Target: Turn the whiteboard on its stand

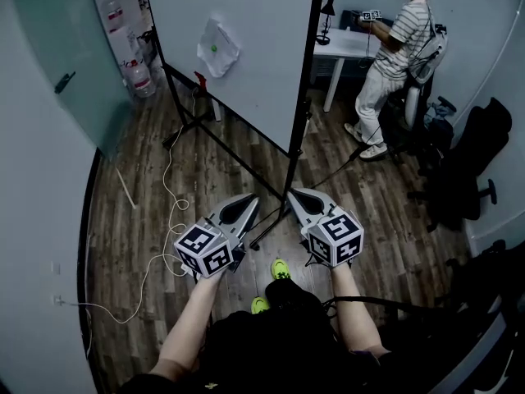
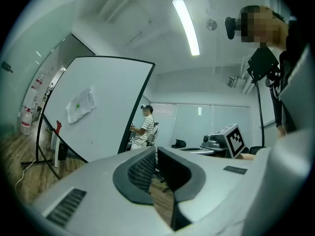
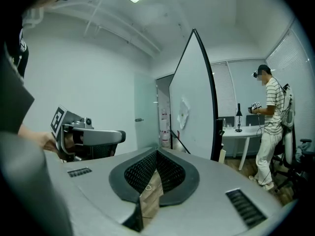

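The whiteboard (image 1: pixel 246 48) stands on a black wheeled stand (image 1: pixel 289 179), with a crumpled white sheet (image 1: pixel 217 46) stuck to its face. Both grippers hover side by side in front of the stand's near upright, apart from it. My left gripper (image 1: pixel 246 203) is shut with nothing in it, and so is my right gripper (image 1: pixel 297 197). In the left gripper view the whiteboard (image 2: pixel 98 112) faces me at the left, beyond the left gripper (image 2: pixel 155 151). The right gripper view shows the whiteboard (image 3: pixel 197 97) nearly edge-on, ahead of the right gripper (image 3: pixel 157 154).
A person (image 1: pixel 394 56) stands at a white desk (image 1: pixel 344 43) back right. Black office chairs (image 1: pixel 467 171) sit at the right. A white cable (image 1: pixel 168 212) trails over the wood floor. Water bottles (image 1: pixel 139 76) stand behind the board, and a glass door (image 1: pixel 66 64) is at the left.
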`<state>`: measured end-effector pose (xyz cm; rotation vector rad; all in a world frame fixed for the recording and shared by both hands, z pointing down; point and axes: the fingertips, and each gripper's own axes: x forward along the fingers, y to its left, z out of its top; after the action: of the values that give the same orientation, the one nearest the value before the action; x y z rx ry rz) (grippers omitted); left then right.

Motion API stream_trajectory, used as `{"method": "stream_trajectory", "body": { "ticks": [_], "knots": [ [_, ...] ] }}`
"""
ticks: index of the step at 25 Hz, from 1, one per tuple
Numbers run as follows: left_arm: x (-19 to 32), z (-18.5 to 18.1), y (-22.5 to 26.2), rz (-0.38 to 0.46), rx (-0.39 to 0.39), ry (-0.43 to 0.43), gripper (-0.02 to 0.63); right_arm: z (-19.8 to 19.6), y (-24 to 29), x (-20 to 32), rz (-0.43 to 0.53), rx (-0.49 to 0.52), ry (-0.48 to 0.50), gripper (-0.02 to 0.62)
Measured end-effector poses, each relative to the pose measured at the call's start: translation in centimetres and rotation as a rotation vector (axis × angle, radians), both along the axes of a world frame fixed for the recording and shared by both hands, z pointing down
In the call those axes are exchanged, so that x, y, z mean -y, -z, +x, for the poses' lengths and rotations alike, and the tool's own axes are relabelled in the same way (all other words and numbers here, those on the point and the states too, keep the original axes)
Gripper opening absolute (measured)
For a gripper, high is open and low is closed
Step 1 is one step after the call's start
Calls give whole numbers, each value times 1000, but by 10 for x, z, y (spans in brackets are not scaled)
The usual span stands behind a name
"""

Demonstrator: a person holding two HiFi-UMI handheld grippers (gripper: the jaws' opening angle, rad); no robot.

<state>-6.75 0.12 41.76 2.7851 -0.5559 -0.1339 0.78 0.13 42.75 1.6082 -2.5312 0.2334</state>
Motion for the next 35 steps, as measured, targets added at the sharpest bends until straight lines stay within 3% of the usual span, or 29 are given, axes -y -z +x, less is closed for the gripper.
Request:
{"method": "stream_trajectory", "body": {
  "ticks": [16,35],
  "knots": [
    [65,24,5,11,-7,60,15,28,-3,71,6,-20,23,2],
    [152,67,7,6,6,106,16,76,8,164,21,-29,61,63]
  ]
}}
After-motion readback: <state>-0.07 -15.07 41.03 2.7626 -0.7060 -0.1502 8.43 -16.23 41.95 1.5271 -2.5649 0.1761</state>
